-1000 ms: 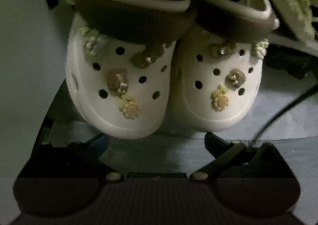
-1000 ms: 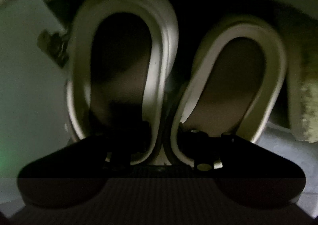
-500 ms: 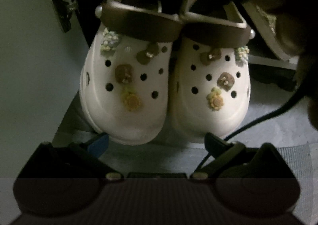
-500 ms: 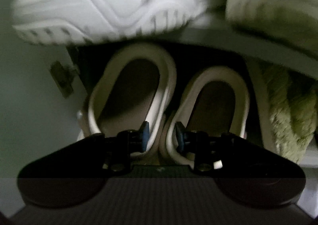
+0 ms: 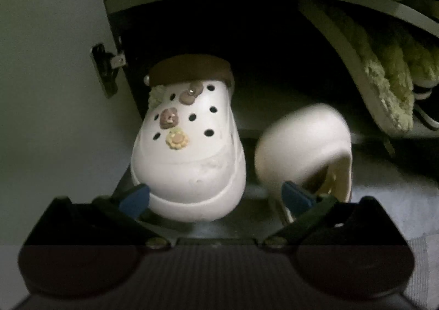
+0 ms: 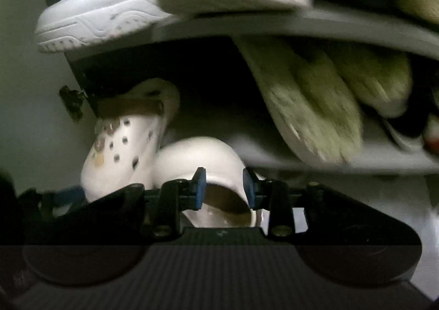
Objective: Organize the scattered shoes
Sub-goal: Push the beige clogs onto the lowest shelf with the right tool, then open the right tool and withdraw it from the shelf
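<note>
A white clog with charms and a brown strap [image 5: 189, 151] stands toe-first at the front left of the low shelf, between the spread fingers of my open left gripper [image 5: 215, 196]. It also shows in the right wrist view [image 6: 120, 151]. The second white clog [image 5: 301, 151] is tipped on its side to the right, blurred. In the right wrist view this clog [image 6: 203, 162] lies just beyond my right gripper [image 6: 223, 190]. The blue pads stand apart at its opening rim, not pressed on it.
The grey upper shelf board [image 6: 301, 22] carries white sneakers [image 6: 115, 8]. Furry green slippers [image 6: 329, 107] lean at the right of the lower compartment, also in the left wrist view [image 5: 389, 71]. A door hinge [image 5: 105, 68] and pale door are at left.
Both grippers have pulled back from the shelf. The right clog has tipped over onto its side, away from the left clog. The right gripper's pads have spread apart.
</note>
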`<state>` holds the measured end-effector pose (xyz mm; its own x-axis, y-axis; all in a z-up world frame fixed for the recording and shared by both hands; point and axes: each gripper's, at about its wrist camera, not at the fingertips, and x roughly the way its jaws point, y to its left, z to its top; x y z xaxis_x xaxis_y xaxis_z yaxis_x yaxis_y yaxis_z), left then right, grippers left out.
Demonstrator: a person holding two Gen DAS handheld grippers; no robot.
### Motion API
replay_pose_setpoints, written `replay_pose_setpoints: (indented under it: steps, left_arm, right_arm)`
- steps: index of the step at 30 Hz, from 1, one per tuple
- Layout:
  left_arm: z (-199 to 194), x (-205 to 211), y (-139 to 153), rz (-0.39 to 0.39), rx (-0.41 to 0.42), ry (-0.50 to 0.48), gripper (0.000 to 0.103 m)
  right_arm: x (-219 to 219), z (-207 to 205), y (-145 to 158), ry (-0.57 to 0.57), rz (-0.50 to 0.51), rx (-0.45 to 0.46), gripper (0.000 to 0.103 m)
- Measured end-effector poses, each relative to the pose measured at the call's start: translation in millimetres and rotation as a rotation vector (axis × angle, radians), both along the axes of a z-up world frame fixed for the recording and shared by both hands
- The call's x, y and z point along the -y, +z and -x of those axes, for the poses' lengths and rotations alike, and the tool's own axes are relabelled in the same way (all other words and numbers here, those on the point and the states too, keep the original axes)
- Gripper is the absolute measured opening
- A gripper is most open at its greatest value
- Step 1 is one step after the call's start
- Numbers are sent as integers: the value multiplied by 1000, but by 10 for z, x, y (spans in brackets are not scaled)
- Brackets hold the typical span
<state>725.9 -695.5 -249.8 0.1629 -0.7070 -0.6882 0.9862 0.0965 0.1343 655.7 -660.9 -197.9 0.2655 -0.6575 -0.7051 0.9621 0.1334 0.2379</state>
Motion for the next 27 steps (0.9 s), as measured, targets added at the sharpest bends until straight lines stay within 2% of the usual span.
replay_pose_setpoints:
  steps: [1,2,4,6,8,10,15,21,25,27]
  left_arm:
    - [-51,2,-3,8,1,-5,102]
    - [-78,41,6,13,1,-7,101]
    - [-128,170,25,23,-16,-13,100]
    - [-156,368,50,34,-11,-15,100]
    - [-179,505,72,33,6,-20,100]
    - [-191,562,80,31,31,-36,100]
    - [-208,365,-7,-66,58,-107,101]
    - [-422,243,-211,-173,33,-115,101]
    - [-281,-69,-176,-242,18,-149,100]
    - [-182,-308,-60,-268,13,-180,100]
  right_arm:
    - [-57,62,-76,-31,-39,1,34]
    - [-67,-235,-251,-56,-66,1,34]
    - [-326,-31,-458,-78,-111,7,34]
    - [-487,351,-473,-81,-142,5,34]
    - [-530,196,-583,-71,-164,8,34]
    - [-614,210,-617,-68,-187,18,34]
    - [-702,202,-640,-39,-242,46,34]
    - [-616,191,-756,24,-290,36,34]
    - [-557,380,-773,-1,-343,42,34]
    - [-516,406,-695,-5,-371,24,34]
